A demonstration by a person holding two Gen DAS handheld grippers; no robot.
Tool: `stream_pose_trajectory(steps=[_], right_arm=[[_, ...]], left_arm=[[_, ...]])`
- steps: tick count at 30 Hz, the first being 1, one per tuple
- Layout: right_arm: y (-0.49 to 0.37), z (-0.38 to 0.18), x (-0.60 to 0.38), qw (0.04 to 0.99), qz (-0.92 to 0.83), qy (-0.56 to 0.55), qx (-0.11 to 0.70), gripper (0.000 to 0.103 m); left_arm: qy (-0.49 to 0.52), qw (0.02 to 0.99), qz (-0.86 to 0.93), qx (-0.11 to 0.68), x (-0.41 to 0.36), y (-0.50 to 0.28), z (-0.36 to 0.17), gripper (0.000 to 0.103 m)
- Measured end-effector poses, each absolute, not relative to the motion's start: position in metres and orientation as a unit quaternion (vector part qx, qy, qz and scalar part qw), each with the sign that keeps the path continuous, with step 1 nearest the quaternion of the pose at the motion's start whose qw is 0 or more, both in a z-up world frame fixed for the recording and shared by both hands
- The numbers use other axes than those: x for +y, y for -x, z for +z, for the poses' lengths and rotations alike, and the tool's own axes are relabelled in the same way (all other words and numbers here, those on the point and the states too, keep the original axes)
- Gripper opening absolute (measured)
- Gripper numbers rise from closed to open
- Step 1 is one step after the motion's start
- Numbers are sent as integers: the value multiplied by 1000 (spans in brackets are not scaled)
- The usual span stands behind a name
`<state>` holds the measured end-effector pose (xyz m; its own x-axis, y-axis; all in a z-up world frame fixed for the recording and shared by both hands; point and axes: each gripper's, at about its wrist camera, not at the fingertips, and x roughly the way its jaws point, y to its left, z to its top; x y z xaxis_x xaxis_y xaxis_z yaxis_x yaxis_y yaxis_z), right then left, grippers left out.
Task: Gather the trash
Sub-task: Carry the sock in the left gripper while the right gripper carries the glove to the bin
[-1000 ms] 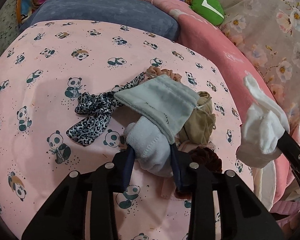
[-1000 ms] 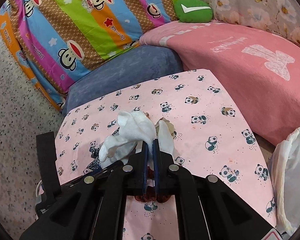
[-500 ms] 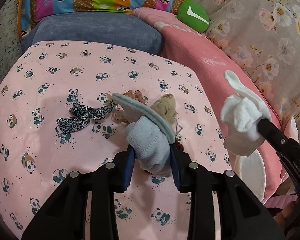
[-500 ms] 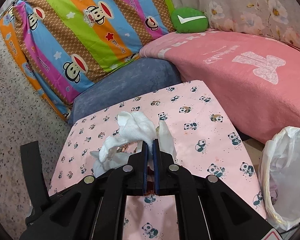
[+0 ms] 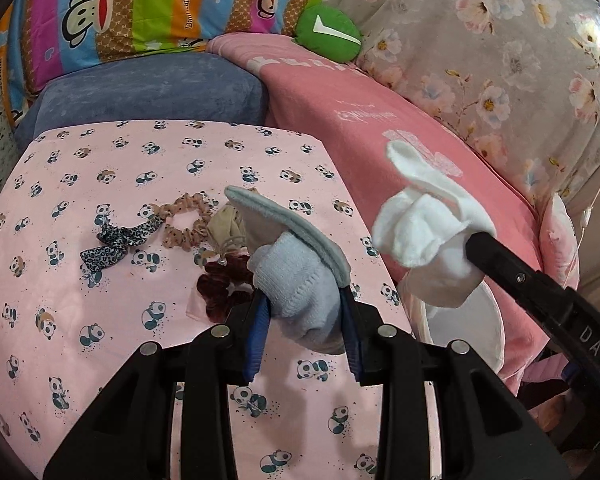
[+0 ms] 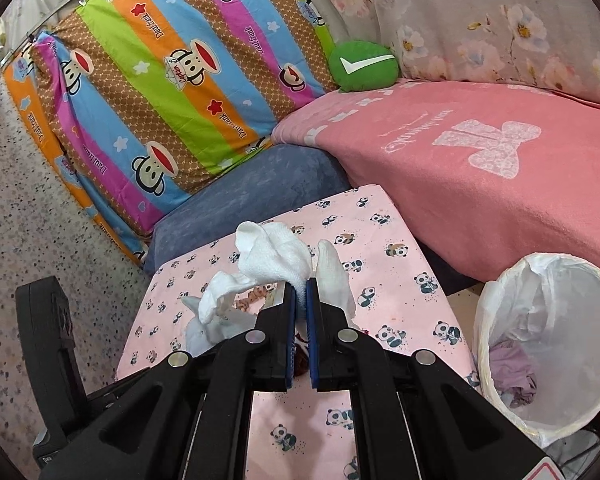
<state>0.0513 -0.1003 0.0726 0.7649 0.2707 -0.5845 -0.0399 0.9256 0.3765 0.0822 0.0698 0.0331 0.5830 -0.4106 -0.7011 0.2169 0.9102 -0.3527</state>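
Observation:
My left gripper point(image 5: 303, 308) is shut on a pale grey sock point(image 5: 296, 292) with a grey-green pouch point(image 5: 288, 232) draped over it, held above the panda-print table point(image 5: 100, 360). My right gripper point(image 6: 299, 286) is shut on a white sock point(image 6: 274, 258), held above the table's far part; it also shows in the left wrist view point(image 5: 424, 232) at the right. A bin lined with a white bag point(image 6: 548, 344) stands beside the table at the right, with some lilac cloth inside.
On the table lie a leopard-print bow point(image 5: 114, 242), a pink scrunchie point(image 5: 184, 220), a beige cloth point(image 5: 226, 226) and a dark red scrunchie point(image 5: 220, 284). Behind are a blue cushion point(image 5: 148, 88), a striped monkey pillow point(image 6: 172, 80), a pink blanket point(image 6: 480, 184) and a green cushion point(image 6: 362, 65).
My left gripper has lifted the grey sock and pouch off the pile and pulled back. My right gripper has risen with the white sock, and the bin has come into view.

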Motion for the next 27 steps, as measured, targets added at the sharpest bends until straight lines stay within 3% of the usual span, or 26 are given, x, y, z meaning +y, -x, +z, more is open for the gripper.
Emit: stream_pose_trajectory(steps=[10,27], right_arm=[[-28,28,-98,900,91,-176,389,6],[-33,5,-94,896,85,-171,401,6]], left_arm=[[108,870,-195,440,60,-62,21,33],[105,861,-221,445,60,-39,18,34]])
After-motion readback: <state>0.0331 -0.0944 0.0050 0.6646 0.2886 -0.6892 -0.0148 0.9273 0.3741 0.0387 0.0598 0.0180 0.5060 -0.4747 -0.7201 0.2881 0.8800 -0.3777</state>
